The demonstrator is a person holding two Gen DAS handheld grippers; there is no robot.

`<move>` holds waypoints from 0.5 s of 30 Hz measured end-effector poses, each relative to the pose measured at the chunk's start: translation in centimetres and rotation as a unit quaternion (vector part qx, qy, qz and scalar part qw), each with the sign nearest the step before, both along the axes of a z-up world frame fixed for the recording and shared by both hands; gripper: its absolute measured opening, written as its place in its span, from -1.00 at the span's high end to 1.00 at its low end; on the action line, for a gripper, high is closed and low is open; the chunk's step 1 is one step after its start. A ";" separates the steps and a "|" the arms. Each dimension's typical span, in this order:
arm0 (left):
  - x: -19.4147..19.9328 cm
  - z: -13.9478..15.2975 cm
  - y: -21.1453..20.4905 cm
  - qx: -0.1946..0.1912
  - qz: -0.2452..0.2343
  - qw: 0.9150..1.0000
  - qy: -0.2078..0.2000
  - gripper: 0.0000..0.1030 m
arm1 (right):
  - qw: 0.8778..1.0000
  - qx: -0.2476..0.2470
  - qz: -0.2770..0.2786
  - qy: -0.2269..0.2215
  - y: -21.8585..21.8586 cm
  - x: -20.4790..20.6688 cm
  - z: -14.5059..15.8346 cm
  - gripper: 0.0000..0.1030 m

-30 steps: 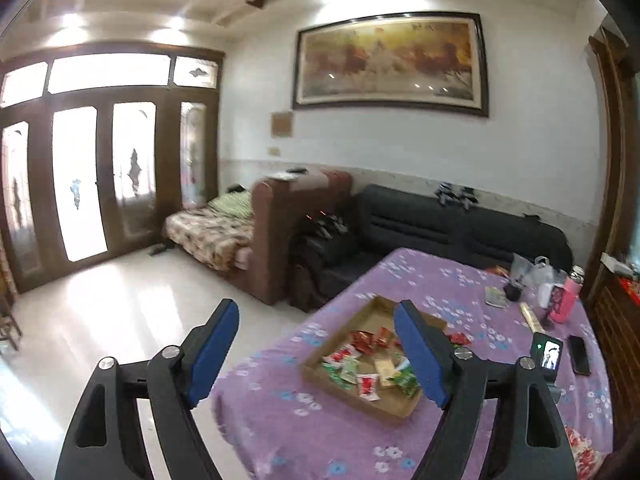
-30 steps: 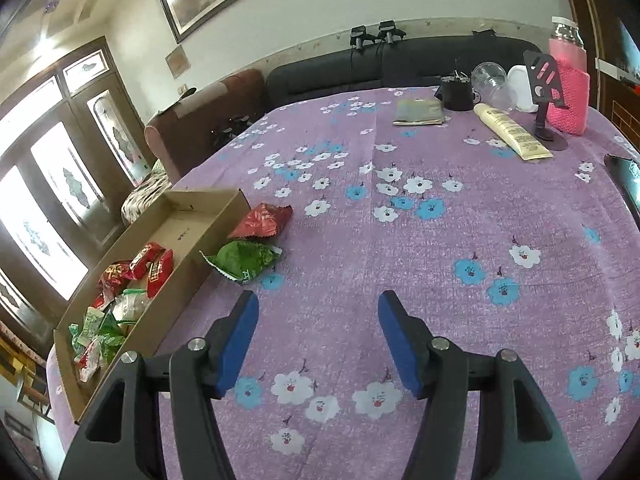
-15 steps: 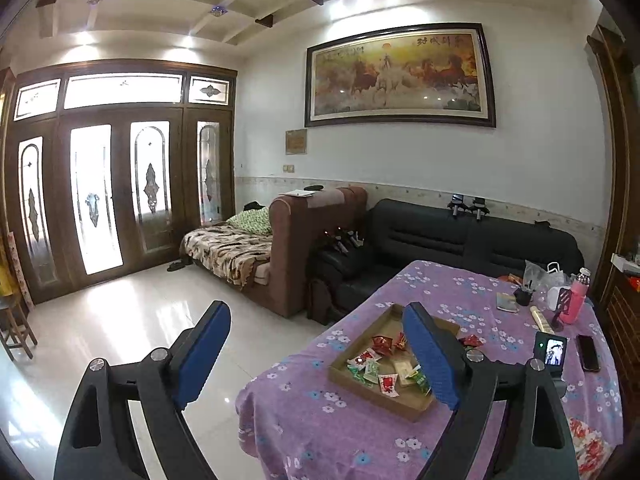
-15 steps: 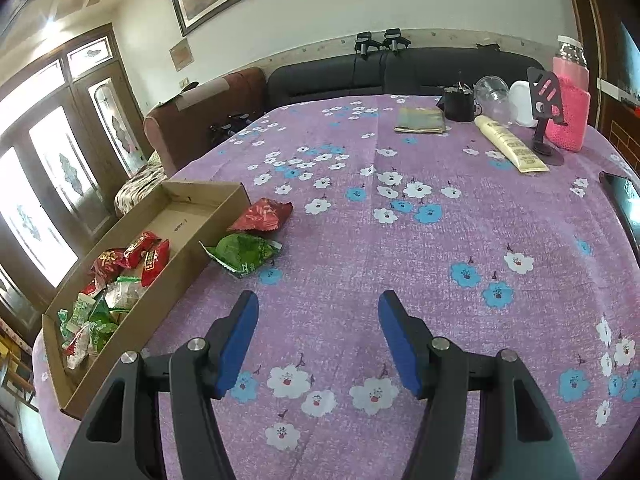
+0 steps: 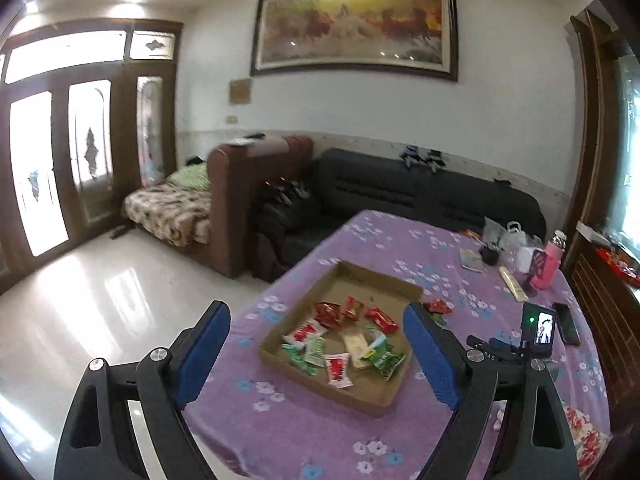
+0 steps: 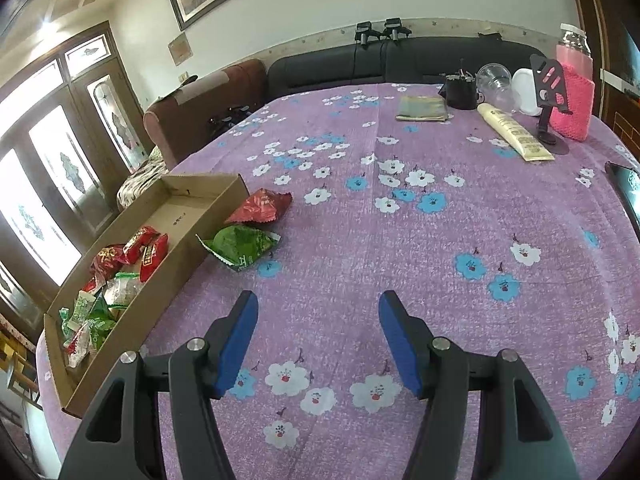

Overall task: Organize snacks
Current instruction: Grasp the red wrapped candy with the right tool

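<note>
A shallow cardboard tray [image 5: 400, 390] [image 6: 200, 190] sits on the purple flowered tablecloth and holds several red and green snack packets [image 5: 340, 336] [image 6: 120, 272]. A red packet [image 6: 262, 207] and a green packet [image 6: 240, 245] lie on the cloth beside the tray's right wall; the red one also shows in the left wrist view [image 5: 438, 306]. My left gripper [image 5: 316, 354] is open and empty, high above the table's near left side. My right gripper [image 6: 318, 340] is open and empty, low over the cloth, short of the green packet.
At the table's far right stand a pink bottle [image 6: 574, 88], a phone stand [image 6: 550, 92], a cream tube [image 6: 514, 132], a black cup [image 6: 460, 90], a clear cup [image 6: 494, 80] and a flat pouch [image 6: 422, 109]. A phone [image 5: 568, 322] lies there. Sofas [image 5: 420, 196] stand behind.
The left gripper has moved closer to the table and tilted down, so the tray looks larger. The right gripper has edged slightly nearer the loose packets. Both stayed open.
</note>
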State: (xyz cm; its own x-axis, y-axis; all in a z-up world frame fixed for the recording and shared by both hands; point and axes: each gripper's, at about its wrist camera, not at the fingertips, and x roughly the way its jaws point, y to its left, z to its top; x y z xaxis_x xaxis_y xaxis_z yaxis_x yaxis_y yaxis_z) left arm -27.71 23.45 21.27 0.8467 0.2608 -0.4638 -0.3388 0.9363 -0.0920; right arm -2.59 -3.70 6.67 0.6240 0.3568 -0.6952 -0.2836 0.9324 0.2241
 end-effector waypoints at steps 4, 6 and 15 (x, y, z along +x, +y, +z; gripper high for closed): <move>3.5 -3.2 1.6 -0.051 -0.032 0.998 -0.001 -0.76 | 1.000 0.008 -0.013 -0.015 -0.4 -0.3 0.4 -0.21; 5.3 -5.1 2.1 -0.068 -0.048 0.996 -0.003 -0.76 | 1.000 0.002 -0.015 -0.024 -0.2 -0.5 0.9 -0.21; 9.6 -9.6 4.4 -0.117 -0.106 0.987 0.011 -0.76 | 1.000 -0.021 0.015 0.005 3.9 4.3 4.7 -0.21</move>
